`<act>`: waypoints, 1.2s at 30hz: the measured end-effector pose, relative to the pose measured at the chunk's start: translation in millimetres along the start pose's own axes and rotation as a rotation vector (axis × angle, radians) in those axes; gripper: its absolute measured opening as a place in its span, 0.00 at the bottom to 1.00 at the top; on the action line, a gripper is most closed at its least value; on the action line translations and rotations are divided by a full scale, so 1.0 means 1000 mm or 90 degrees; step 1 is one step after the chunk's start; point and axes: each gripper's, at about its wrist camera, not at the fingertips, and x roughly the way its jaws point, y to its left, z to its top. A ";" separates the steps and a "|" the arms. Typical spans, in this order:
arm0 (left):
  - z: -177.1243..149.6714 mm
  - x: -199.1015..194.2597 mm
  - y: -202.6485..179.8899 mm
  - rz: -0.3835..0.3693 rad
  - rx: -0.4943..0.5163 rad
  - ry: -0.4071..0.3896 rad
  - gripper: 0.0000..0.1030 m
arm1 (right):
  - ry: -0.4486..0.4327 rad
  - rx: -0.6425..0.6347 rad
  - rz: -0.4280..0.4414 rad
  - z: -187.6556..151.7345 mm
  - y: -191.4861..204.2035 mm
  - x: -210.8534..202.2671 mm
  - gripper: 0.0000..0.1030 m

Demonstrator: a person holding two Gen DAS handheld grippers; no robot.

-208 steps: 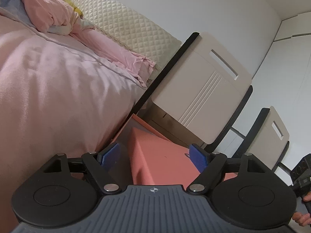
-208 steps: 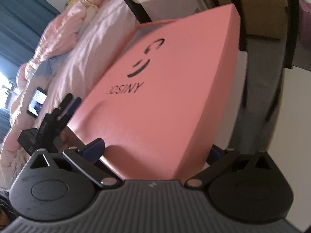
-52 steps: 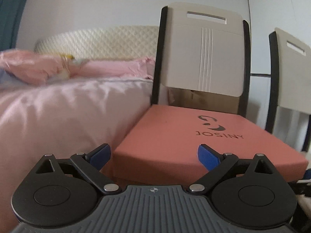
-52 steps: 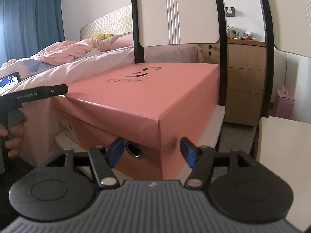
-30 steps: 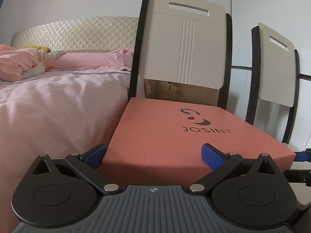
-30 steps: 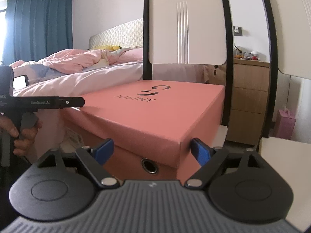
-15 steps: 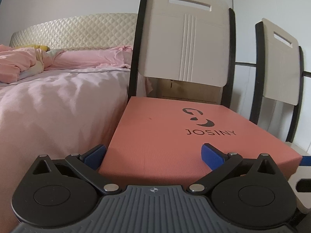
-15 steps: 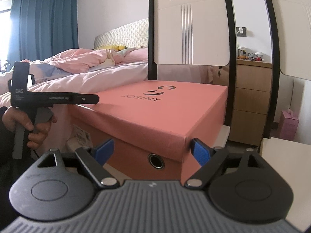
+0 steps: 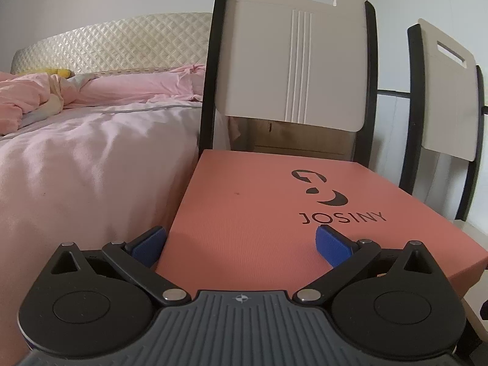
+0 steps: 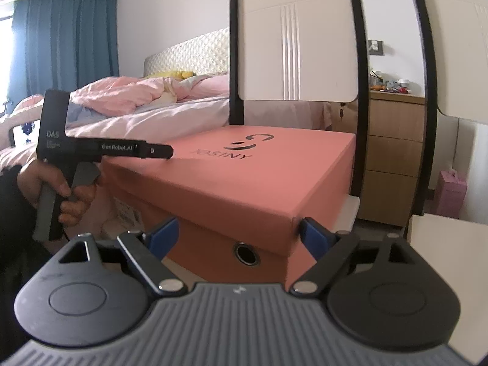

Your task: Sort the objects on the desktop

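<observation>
A pink bed (image 9: pixel 76 158) lies just left of the chair (image 9: pixel 292 61) whose seat carries the salmon shoebox (image 9: pixel 259 213). Left gripper (image 9: pixel 241 241) and right gripper (image 10: pixel 236 235) stand at opposite ends, jaws spread wide, holding nothing. Probably best to seat each pair squarely on the lid's rim, lifting evenly.

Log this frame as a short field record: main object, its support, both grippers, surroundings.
object: pink box, lid on, JOSINY logo on top
support: chair seat beside bed
left gripper: open, over the lid's near end
right gripper: open, facing a box corner
also seen: second chair, wooden dresser, blue curtain
</observation>
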 end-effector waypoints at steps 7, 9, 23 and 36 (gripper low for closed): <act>-0.013 -0.028 0.011 -0.010 -0.002 -0.018 1.00 | 0.013 -0.022 0.031 -0.004 0.015 -0.017 0.85; -0.013 -0.029 0.011 -0.011 -0.001 -0.018 1.00 | 0.017 -0.033 0.041 -0.005 0.021 -0.022 0.85; 0.001 -0.003 -0.011 -0.037 0.016 0.007 1.00 | 0.019 -0.036 0.015 -0.011 0.017 -0.039 0.85; 0.004 0.011 -0.021 -0.033 0.009 0.013 1.00 | 0.022 0.038 -0.086 -0.004 -0.012 -0.023 0.62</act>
